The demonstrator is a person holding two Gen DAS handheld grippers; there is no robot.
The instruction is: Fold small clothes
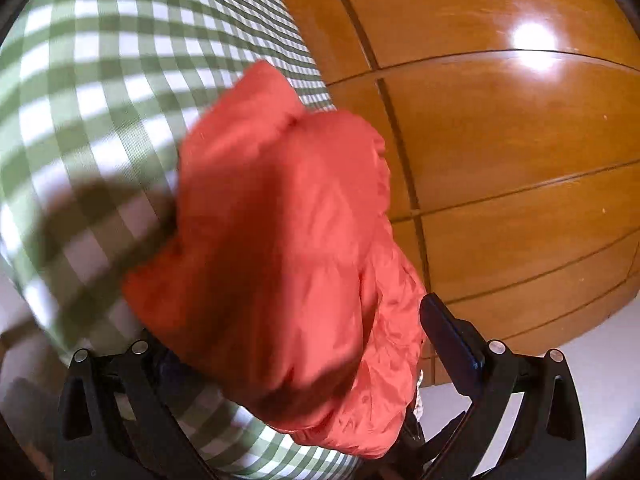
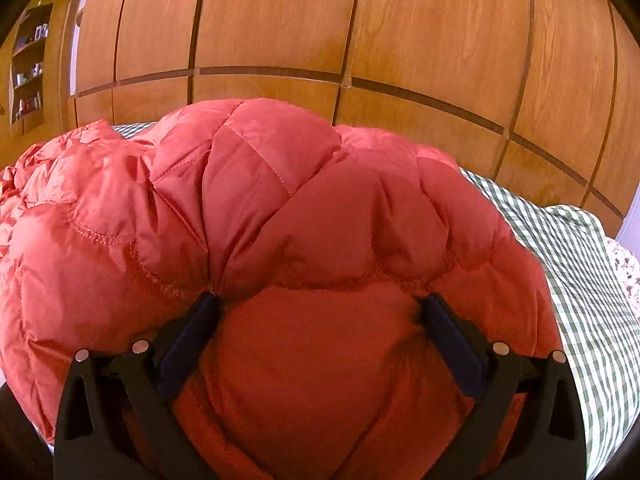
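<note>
Looking along the left gripper point(image 1: 304, 344), a blurred red-orange puffer jacket point(image 1: 276, 248) fills the middle of the view, hanging or draped between the two black fingers. The right-hand finger point(image 1: 448, 344) stands clear of the fabric at its tip, while the other finger is hidden behind the jacket, so the fingers look spread wide, with cloth lying between them; whether any of it is actually pinched cannot be told. Behind the jacket lies a green-and-white checked cloth point(image 1: 100, 100) covering a surface, with the jacket's shadow falling across it. To the right of the cloth rises a glossy wooden panelled wall point(image 1: 500, 140) with a bright reflection on it.

Seen from the right gripper point(image 2: 320, 320), the same jacket point(image 2: 260, 208) is sharp: quilted, puffy, with stitched seams, bulging up in front of the camera and filling most of the lower view. Both dark finger pads point(image 2: 188, 344) are spread wide apart and press against the fabric, a rounded bulge of jacket sitting between them without being squeezed. The jacket rests on the checked cloth point(image 2: 560, 248), which shows to the right, with a floral fabric point(image 2: 626, 268) at its far right edge. The wooden panelled wall point(image 2: 320, 32) spans the background, and a shelf unit point(image 2: 30, 64) with small items stands at the far left.
</note>
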